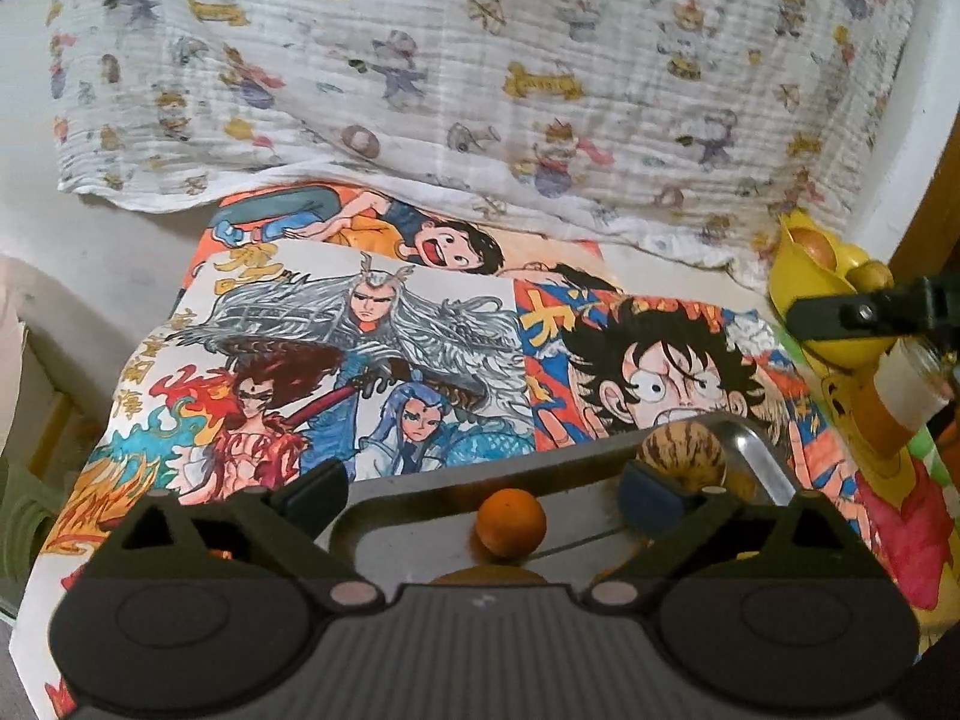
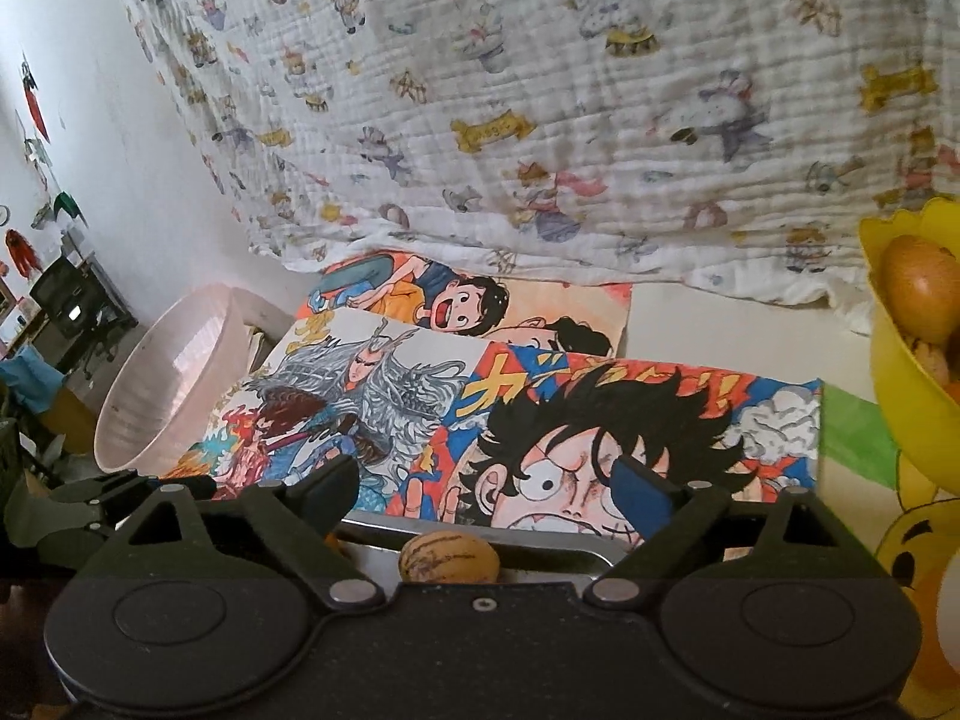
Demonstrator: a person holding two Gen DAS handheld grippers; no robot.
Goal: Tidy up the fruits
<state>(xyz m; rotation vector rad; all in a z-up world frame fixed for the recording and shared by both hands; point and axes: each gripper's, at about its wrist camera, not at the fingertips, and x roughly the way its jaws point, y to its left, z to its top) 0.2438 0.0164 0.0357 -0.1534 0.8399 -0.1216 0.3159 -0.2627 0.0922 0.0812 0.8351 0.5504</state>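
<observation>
Comic-print table [image 1: 420, 324], metal tray [image 1: 762, 456] lying near. Both grippers [image 1: 486, 495] [image 2: 489, 483] hovering wide, empty. Orange [image 1: 511, 522] is sitting loose; a nudge risks rolling it.

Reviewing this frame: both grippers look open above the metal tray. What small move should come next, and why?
Probably lower the left gripper a little and close on the small orange fruit. That fruit sits free on the metal tray, roughly centred between the open fingers, and nothing is held yet. The right gripper is also open, above the striped fruit. The yellow bowl already holds fruit.
</observation>
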